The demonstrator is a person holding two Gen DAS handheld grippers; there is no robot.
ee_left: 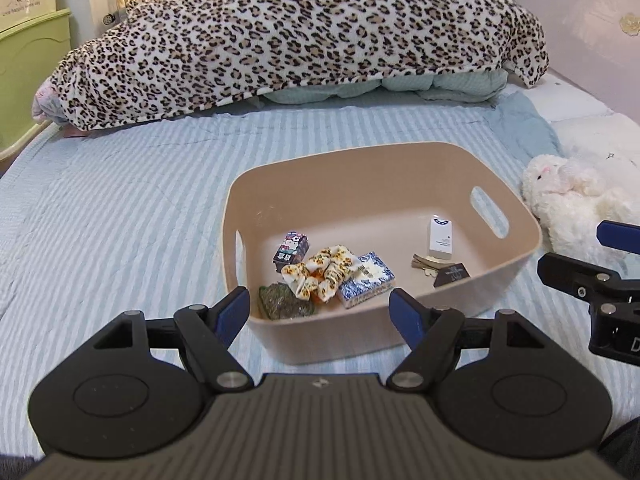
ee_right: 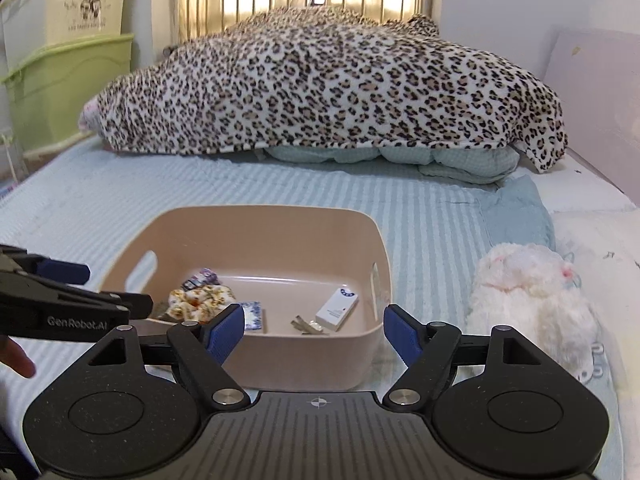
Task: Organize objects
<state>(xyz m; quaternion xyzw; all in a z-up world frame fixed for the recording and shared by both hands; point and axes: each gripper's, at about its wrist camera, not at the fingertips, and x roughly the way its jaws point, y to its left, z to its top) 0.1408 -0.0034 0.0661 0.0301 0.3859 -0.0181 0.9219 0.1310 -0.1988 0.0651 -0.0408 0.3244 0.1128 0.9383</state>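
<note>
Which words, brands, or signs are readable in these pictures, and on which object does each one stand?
"GenRobot.AI": on the side of the left tool.
"D": one letter on the right tool, cut off by the picture edge.
Cream storage bin: cartoon print with a text line, too blurred to read.
White box, blue-patterned pack, dark tag: print too small to read.

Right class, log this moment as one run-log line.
left tongs: open, empty | right tongs: open, empty | bin: on bed, holds scrunchie, tissue pack, white box | plush toy: outside bin
</note>
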